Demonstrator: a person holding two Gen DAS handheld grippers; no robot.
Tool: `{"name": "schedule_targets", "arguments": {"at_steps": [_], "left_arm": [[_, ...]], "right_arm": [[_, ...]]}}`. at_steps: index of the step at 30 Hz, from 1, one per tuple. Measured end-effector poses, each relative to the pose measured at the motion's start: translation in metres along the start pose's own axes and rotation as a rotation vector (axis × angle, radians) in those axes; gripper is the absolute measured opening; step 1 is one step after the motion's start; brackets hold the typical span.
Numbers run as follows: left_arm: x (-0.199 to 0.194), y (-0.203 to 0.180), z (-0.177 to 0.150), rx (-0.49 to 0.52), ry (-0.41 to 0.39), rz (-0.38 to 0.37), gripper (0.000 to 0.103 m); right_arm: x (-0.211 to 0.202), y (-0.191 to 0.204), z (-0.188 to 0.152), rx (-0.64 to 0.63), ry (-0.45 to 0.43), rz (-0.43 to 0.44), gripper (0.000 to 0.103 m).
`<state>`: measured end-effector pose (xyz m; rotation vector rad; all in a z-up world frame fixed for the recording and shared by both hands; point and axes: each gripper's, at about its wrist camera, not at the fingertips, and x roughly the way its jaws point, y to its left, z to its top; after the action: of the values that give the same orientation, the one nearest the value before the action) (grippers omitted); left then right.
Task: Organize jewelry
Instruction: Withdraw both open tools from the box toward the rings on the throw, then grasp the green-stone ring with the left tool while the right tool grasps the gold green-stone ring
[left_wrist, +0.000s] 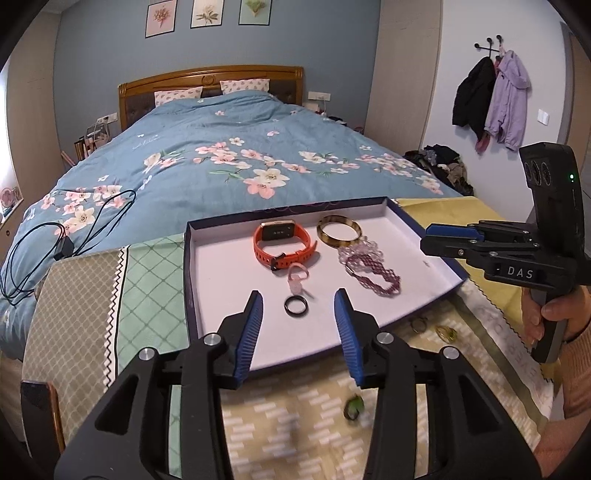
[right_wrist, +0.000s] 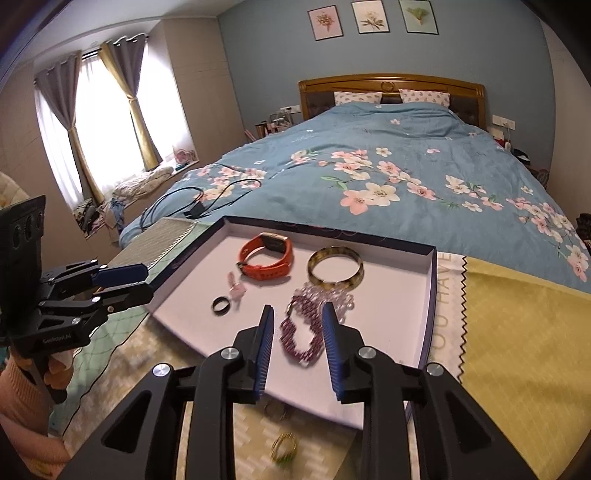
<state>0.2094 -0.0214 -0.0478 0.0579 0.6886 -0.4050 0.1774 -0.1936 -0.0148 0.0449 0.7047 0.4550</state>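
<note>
A white-floored tray holds an orange watch, an amber bangle, a purple bead bracelet, a pink ring and a black ring. My left gripper hovers open above the tray's near part, and the black ring lies on the floor below the gap. In the right wrist view my right gripper stands open over the purple bracelet, pads clear of it. The watch, bangle and black ring lie beyond.
Loose rings lie on the patterned cloth in front of the tray: a green one, two more, also a gold-green ring. A floral-quilted bed with a black cable lies behind. A yellow cloth sits right.
</note>
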Motion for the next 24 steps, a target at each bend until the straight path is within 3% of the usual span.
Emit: {"name": "schedule_targets", "arguments": {"at_steps": [15,24], "left_arm": [[-0.01,-0.018,-0.065,-0.005,0.09,-0.028,0.045],[-0.003,-0.029,-0.075,0.01,0.134,-0.061,0.045]], "right_arm": [[-0.009,0.004,-0.067,0.033,0.118,-0.017,0.033],[-0.011,0.007,-0.078,0.052,0.125,-0.022,0.036]]}}
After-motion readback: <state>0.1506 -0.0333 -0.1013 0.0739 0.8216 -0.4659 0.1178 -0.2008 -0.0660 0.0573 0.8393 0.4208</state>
